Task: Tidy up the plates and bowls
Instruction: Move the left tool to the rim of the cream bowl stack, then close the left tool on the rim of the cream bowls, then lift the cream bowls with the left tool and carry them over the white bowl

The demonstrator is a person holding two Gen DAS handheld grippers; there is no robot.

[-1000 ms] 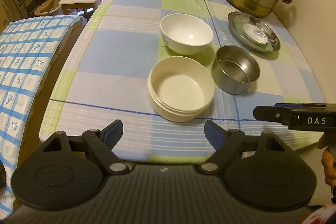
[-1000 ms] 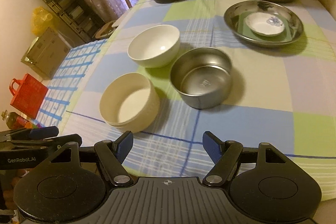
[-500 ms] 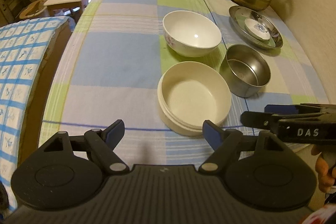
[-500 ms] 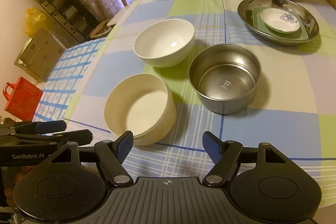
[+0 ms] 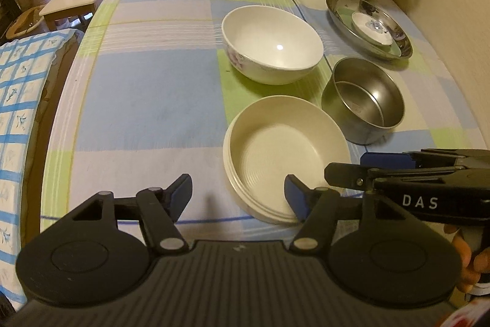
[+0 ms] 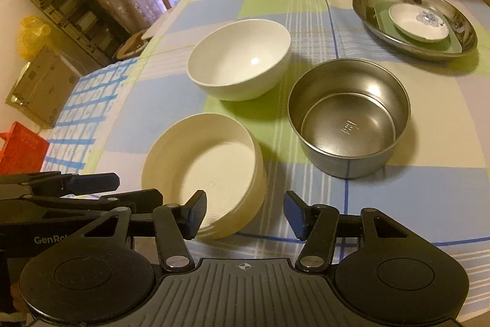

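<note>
Cream bowl (image 5: 284,155) nearest me, steel bowl (image 6: 349,121) just beside; my left tongs (image 5: 237,198) and right tongs (image 6: 245,213) just narrowed, empty, still spread, flanking it for pickup.

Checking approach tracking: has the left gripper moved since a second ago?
Yes. The left gripper has come forward and down toward the cream ribbed plastic bowl, which stayed put on the checked tablecloth; its jaws have been closing, nothing between them.
</note>
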